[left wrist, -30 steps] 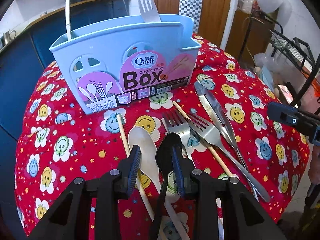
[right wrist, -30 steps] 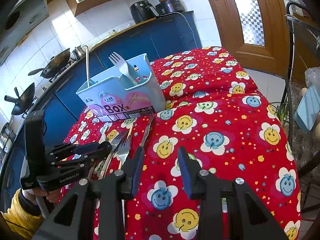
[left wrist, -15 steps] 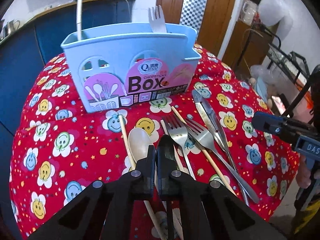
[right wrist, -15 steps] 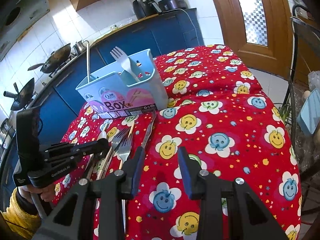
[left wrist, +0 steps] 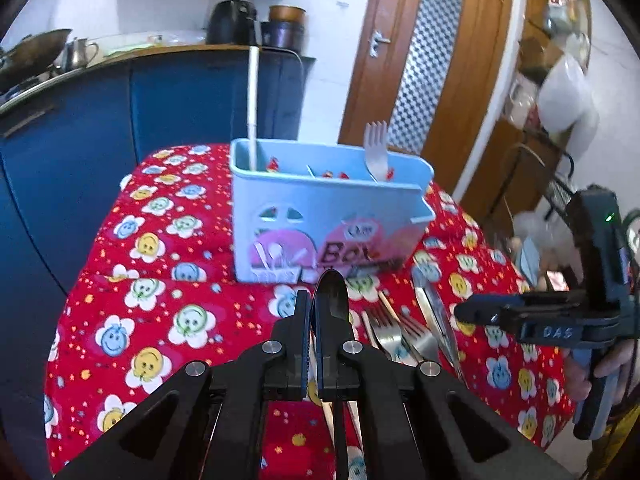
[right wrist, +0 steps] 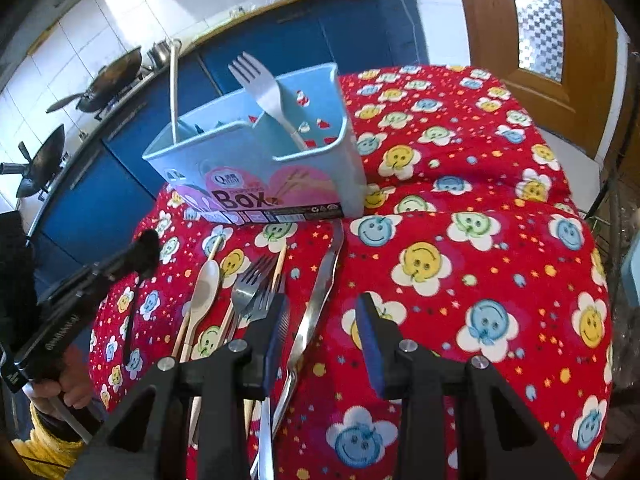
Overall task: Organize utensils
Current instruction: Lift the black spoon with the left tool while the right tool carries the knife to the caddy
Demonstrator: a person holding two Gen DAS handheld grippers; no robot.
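My left gripper point(left wrist: 313, 307) is shut on a black spoon point(left wrist: 330, 296) and holds it above the red tablecloth, in front of the light blue chopsticks box point(left wrist: 328, 216). From the right wrist the same gripper point(right wrist: 145, 254) shows at the left, with the spoon's handle point(right wrist: 131, 320) hanging below it. The box point(right wrist: 256, 160) holds a pale fork point(right wrist: 260, 84) and a white stick point(right wrist: 173, 88). My right gripper point(right wrist: 322, 320) is open, with nothing between its fingers, and hovers over metal tongs point(right wrist: 320, 292). Beside the tongs lie forks point(right wrist: 248, 284), a wooden spoon point(right wrist: 204, 292) and chopsticks point(right wrist: 278, 268).
The round table point(right wrist: 460, 264) wears a red smiley-flower cloth. Blue kitchen cabinets point(left wrist: 80, 128) stand behind it, and a wooden door point(left wrist: 420, 52) is at the back right. A hand with a yellow sleeve point(right wrist: 52, 436) holds the left gripper. Shelves and bags point(left wrist: 560, 92) crowd the right.
My left gripper shut on the black spoon and lifted it off the cloth, toward the box. My right gripper slid left, from bare cloth to above the tongs, still open.
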